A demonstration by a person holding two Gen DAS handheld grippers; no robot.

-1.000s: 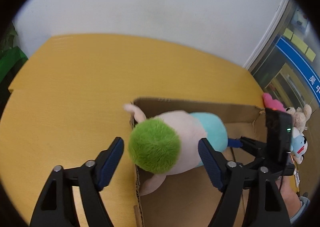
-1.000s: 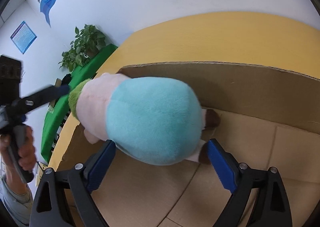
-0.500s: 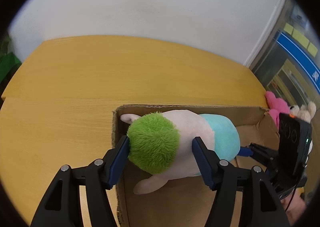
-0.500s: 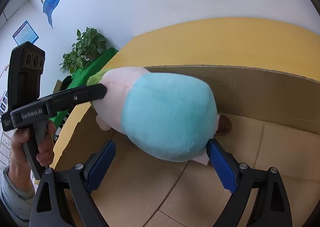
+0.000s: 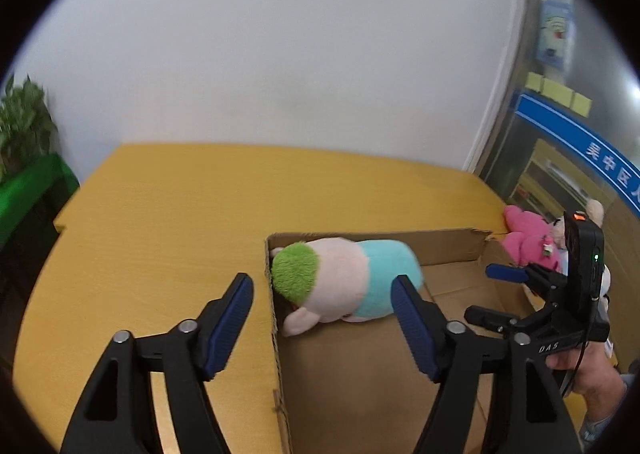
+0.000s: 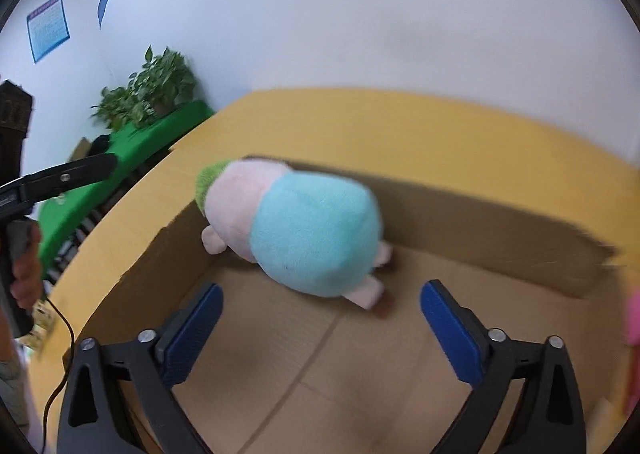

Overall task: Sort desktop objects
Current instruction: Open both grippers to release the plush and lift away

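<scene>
Left wrist view shows the soft pig toy with green hair and a blue shirt (image 5: 344, 280) lying just ahead of the left tongs (image 5: 322, 328), tucked in the brown cardboard box (image 5: 448, 248) corner on the yellow desk (image 5: 168, 213). Both tongs gape wide and hold nothing; the right tongs (image 6: 320, 328) wait near its feet.

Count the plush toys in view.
3, maybe more: a green-haired plush lying in the box; a pink one and a beige one beyond its right end, partly hidden.

Plush (image 6: 304, 230) lying in box's (image 6: 460, 221) far left corner; right gripper (image 6: 320, 328) hovering spread above floor.
</scene>
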